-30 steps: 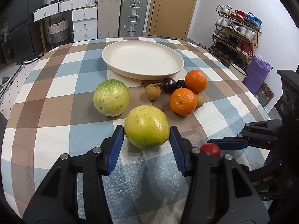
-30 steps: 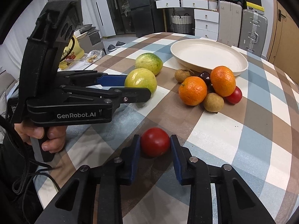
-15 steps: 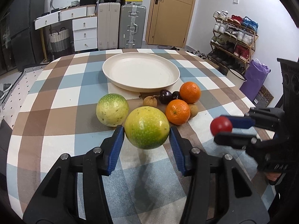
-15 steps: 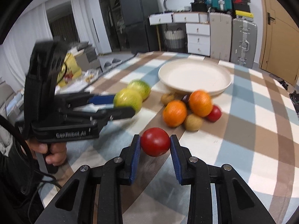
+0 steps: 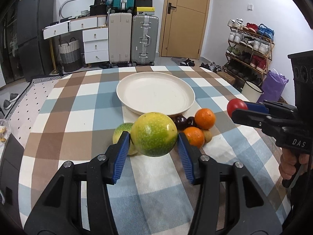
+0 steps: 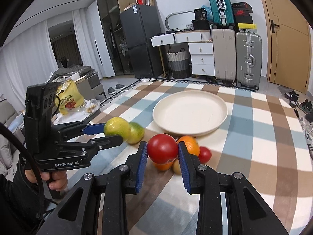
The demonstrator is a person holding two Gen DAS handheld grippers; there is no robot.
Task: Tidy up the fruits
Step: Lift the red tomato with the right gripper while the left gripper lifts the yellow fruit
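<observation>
The left gripper (image 5: 154, 143) pinches a yellow-green round fruit (image 5: 154, 134) between its blue pads, clear of the checked tablecloth (image 5: 58, 117). The right gripper (image 6: 162, 153) clamps a red tomato (image 6: 162, 151). Both are near-spheres with no clear long axis. Ahead lies the fruit pile (image 5: 197, 127), then the cream plate (image 5: 125, 92). Carry each over the pile, lower to the plate's floor, and release gently so neither rolls.
</observation>
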